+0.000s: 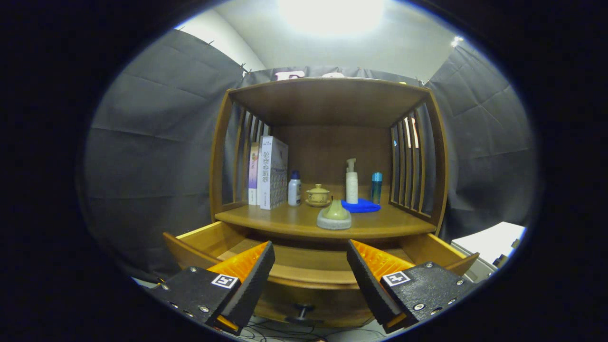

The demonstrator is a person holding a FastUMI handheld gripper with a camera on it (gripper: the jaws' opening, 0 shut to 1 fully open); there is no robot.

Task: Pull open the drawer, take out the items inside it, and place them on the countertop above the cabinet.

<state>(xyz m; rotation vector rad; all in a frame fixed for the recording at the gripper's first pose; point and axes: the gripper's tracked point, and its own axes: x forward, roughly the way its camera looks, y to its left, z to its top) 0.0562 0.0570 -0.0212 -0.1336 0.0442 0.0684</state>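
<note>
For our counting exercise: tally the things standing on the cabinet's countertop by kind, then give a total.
Books: 2
Bottles: 3
Lidded pot: 1
Blue cloth: 1
Green thing on a grey base: 1
Total: 8
The tool hangs open over the drawer.

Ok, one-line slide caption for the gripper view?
Open gripper held over the pulled-out drawer, countertop beyond already crowded.

Ahead of my gripper [309, 280] I see a wooden cabinet [327, 99] with slatted sides [407, 161], backed by dark grey cloth walls [152, 142] pinned along the top. Above them a pale ceiling [408, 42] glows under a bright lamp [330, 14]. Beyond the right finger sits a white surface [494, 240].
</note>
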